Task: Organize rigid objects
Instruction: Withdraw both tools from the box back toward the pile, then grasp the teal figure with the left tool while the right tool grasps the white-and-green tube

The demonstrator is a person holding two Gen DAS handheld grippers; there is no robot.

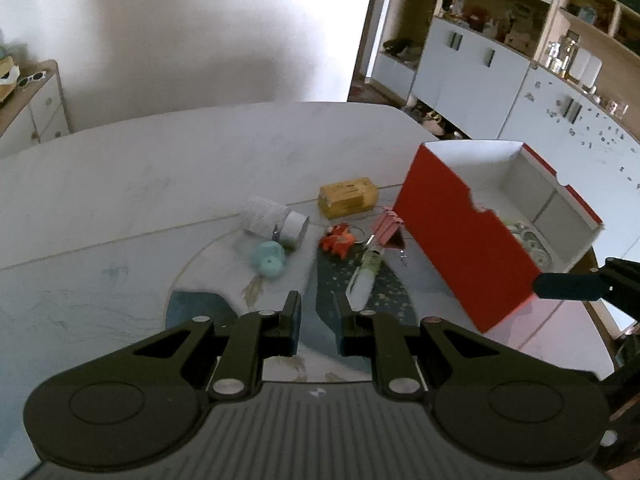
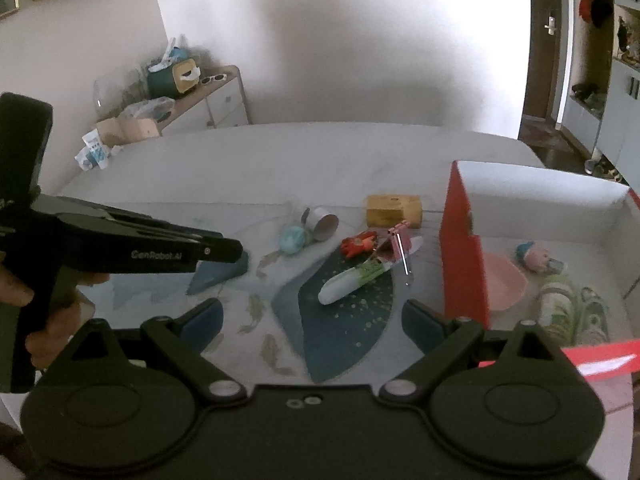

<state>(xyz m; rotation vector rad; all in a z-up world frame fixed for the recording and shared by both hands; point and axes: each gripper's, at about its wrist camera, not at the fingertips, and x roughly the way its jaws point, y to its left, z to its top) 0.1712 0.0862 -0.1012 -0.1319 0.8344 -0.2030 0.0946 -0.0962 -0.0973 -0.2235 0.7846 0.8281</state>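
Loose objects lie on the table: a white-and-green tube (image 1: 365,276) (image 2: 352,280), an orange toy (image 1: 337,239) (image 2: 358,243), a teal round toy (image 1: 269,259) (image 2: 293,239), a white cylinder (image 1: 276,222) (image 2: 323,222), a yellow box (image 1: 348,197) (image 2: 394,210) and a pink clip (image 1: 387,227) (image 2: 400,242). A red box (image 1: 460,236) (image 2: 464,256), white inside, stands on the right and holds several items. My left gripper (image 1: 318,312) (image 2: 228,249) is open a little and empty, just short of the tube. My right gripper (image 2: 312,318) is wide open and empty, near the tube.
A pink bowl (image 2: 506,284), a small doll (image 2: 534,256) and a bottle (image 2: 554,308) lie inside the red box. A patterned mat (image 2: 344,332) covers the table. A side cabinet (image 2: 208,100) with clutter stands at the far left; shelves (image 1: 520,40) at the right.
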